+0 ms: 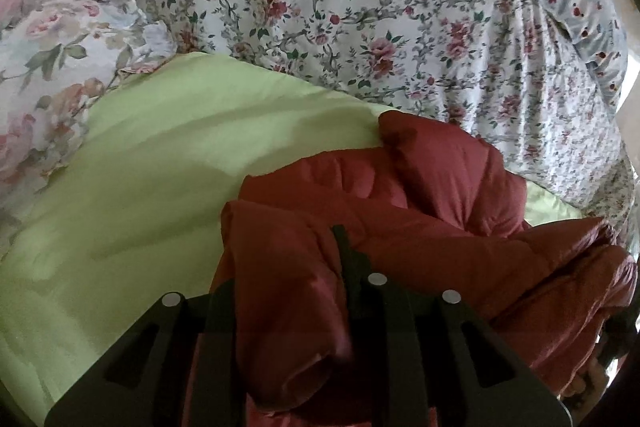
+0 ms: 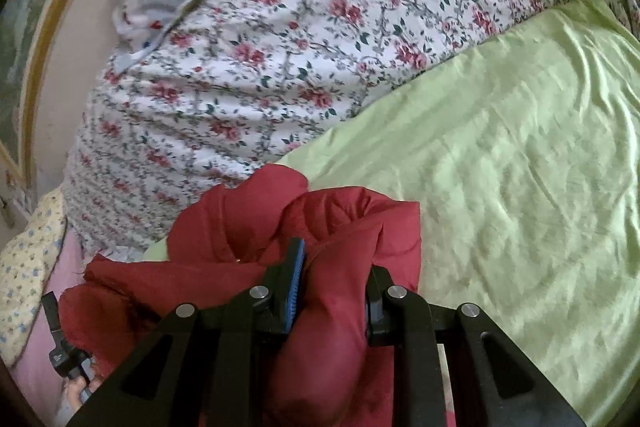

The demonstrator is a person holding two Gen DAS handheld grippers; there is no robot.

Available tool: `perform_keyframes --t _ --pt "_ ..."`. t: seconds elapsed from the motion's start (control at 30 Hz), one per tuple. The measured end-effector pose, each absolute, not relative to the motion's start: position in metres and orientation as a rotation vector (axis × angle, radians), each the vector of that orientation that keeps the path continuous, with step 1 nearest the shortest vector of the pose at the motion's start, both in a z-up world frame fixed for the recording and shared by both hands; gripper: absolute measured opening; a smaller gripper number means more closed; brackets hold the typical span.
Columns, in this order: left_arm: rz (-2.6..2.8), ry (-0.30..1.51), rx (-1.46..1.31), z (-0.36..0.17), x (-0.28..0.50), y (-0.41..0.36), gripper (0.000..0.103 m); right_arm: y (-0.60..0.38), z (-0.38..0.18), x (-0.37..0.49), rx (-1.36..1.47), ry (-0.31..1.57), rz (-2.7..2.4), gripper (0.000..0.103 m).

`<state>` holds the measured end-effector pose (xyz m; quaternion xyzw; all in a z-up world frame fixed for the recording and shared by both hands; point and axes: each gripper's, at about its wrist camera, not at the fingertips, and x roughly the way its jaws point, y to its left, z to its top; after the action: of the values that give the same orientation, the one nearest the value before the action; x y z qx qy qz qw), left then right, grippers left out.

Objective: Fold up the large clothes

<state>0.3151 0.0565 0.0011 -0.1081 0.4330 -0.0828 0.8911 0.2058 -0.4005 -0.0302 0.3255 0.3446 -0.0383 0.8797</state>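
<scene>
Green sheet (image 2: 500,167) – floral duvet (image 2: 300,47) behind

Open bed ahead, bedding piled behind

We see bare green sheet (image 2: 500,155) open for passing beside the bunched red jacket (image 2: 344,227); beyond it the heaped floral duvet (image 1: 360,7) blocks the far side, with floral pillows (image 1: 52,59) at one end.
</scene>
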Motion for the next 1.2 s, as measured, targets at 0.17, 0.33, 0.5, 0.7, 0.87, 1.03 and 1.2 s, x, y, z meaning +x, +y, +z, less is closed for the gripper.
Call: perform_keyframes --t 0.17,0.33,0.5,0.7,0.87,1.03,1.2 --pt "-0.169 0.917 -0.245 -0.016 0.336 0.056 0.022 -0.401 -0.047 0.222 0.665 0.709 -0.1 0.024" --pt "-0.163 0.898 -0.222 -0.022 0.351 0.052 0.023 -0.401 -0.056 0.238 0.639 0.711 -0.118 0.025" --pt "-0.152 0.875 -0.189 -0.022 0.364 0.043 0.024 -0.401 -0.067 0.255 0.597 0.724 -0.153 0.025" --pt "-0.194 0.856 -0.28 -0.012 0.352 0.06 0.037 -0.402 -0.071 0.263 0.589 0.74 -0.179 0.025" --pt "-0.181 0.745 -0.268 0.021 0.301 0.079 0.063 -0.402 -0.074 0.266 0.577 0.743 -0.185 0.026" --pt "-0.287 0.679 -0.228 0.045 0.248 0.067 0.066 -0.403 -0.077 0.269 0.581 0.743 -0.202 0.029" --pt "-0.399 0.772 -0.041 0.019 0.225 0.005 0.066 -0.402 -0.076 0.271 0.574 0.75 -0.211 0.033"
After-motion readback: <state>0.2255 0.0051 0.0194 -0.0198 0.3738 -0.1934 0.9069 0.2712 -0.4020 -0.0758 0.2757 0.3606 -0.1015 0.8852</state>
